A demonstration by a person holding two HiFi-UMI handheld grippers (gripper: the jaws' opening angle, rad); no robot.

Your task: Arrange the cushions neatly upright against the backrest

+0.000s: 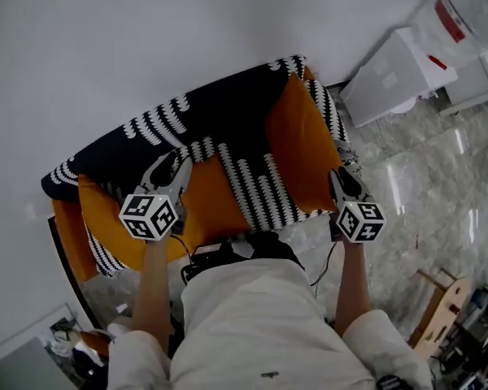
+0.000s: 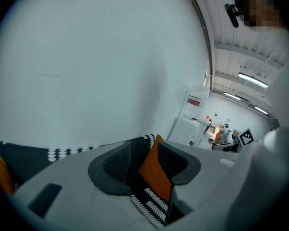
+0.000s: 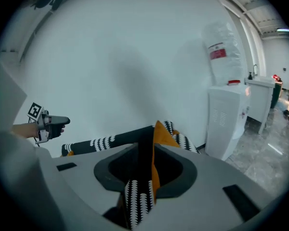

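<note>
Orange cushion [image 1: 297,140] stands on edge at the right end of the sofa [image 1: 252,197]; left gripper [image 1: 169,175] and right gripper [image 1: 340,179] hover with jaws released (nothing clamped), so the next move is probably to grasp the left-end cushion [image 1: 106,211] and prop it against the backrest [image 1: 215,114].

Bright, even light filled the room, strip lamps [image 2: 253,81] glared beyond the left claw [image 2: 151,163], the floor [image 1: 423,177] shone, and both gripper views darkened at their rims.
</note>
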